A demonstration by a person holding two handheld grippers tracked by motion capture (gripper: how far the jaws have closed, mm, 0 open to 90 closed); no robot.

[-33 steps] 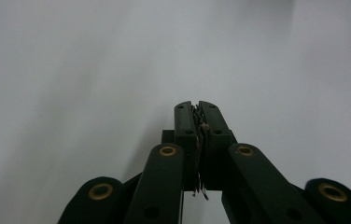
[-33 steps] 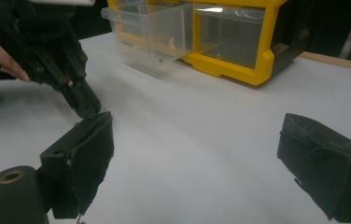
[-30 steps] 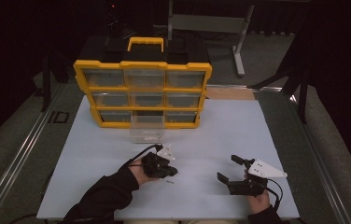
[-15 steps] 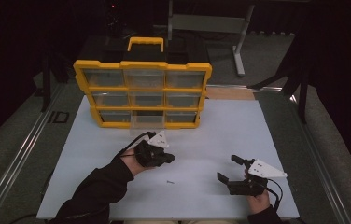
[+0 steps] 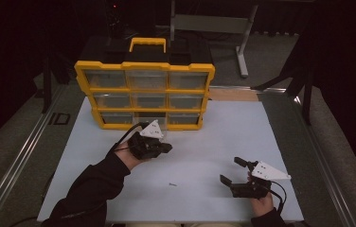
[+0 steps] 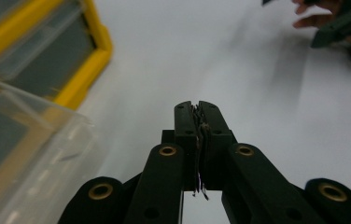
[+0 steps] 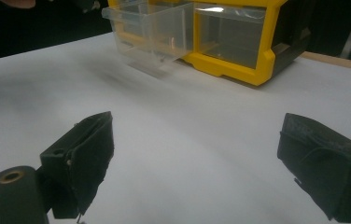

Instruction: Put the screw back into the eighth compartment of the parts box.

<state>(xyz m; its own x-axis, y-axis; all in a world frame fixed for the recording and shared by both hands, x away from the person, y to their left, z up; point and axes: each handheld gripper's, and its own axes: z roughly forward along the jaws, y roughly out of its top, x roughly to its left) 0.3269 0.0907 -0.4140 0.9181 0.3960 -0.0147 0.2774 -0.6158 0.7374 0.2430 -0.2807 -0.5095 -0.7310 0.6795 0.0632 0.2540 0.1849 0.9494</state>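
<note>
Two grippers are working: left gripper [image 5: 159,147], clenching a small screw [image 6: 200,135], is nearing the open drawer [image 7: 152,30] at the table's far edge; right gripper [image 5: 237,174] is resting released; one screw [image 5: 172,184] is remaining.

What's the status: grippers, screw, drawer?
Left gripper shut, raised near open drawer; held item too small to tell. Right gripper open, empty. One screw on mat. Path clear.

Left tool [image 5: 165,147] raised, screw [image 5: 171,184] on mat [image 5: 223,127]
</note>
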